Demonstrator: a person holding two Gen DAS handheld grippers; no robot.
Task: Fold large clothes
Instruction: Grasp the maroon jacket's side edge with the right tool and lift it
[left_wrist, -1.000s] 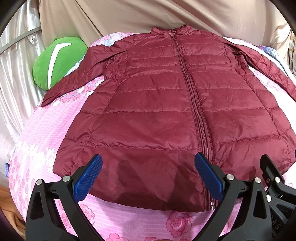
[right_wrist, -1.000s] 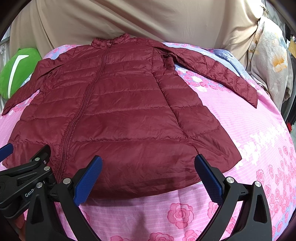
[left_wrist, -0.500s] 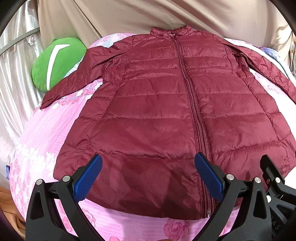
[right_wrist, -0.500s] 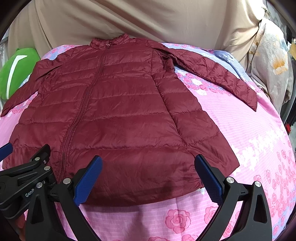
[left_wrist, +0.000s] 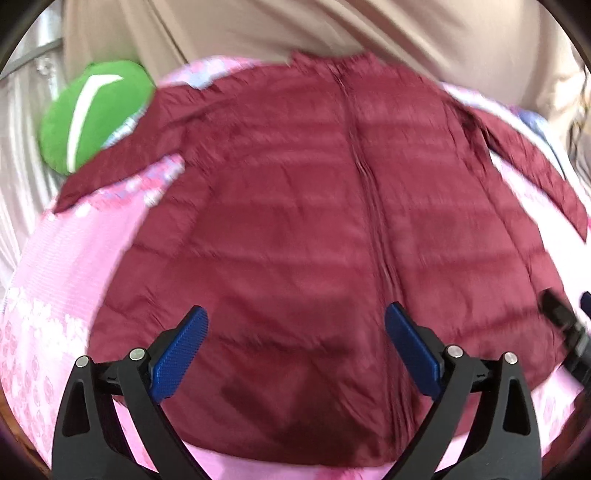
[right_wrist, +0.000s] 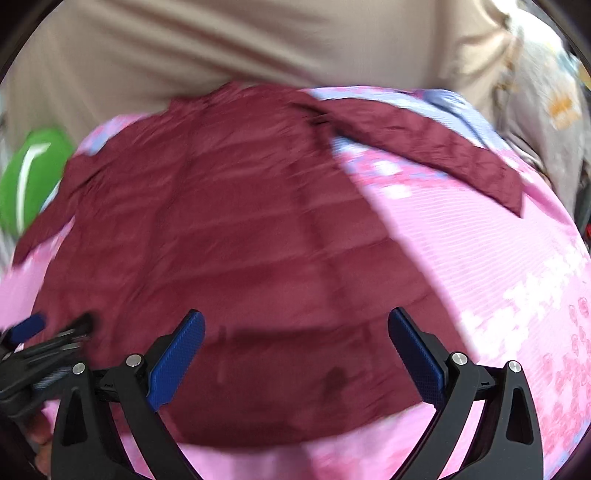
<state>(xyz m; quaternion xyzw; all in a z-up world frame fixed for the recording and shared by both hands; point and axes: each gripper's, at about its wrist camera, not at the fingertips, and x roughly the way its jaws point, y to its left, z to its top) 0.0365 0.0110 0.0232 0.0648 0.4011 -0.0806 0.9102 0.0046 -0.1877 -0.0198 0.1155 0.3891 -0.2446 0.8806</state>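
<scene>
I held both grippers over the near hem of a maroon quilted puffer jacket (left_wrist: 295, 229), which lay front-up and zipped on a bed covered by a pink floral sheet (left_wrist: 74, 258). The left gripper (left_wrist: 295, 350) had its jaws spread wide and grasping nothing, the jacket body directly ahead of them and the zip line just inside the right jaw. The right gripper (right_wrist: 295, 354) was likewise released and empty, its jaws over the hem's right part. Both views were smeared by motion.

I judged the main risk to be a poor pinch: slick, puffy fabric could slip out, or only the top layer be caught, so the fold would drag crooked.

The jacket was spread flat, collar farthest from the jaws, sleeves angled outward. Its left sleeve (left_wrist: 122, 166) reached toward a green cushion (left_wrist: 92, 114); its right sleeve (right_wrist: 424, 147) lay across the sheet.
</scene>
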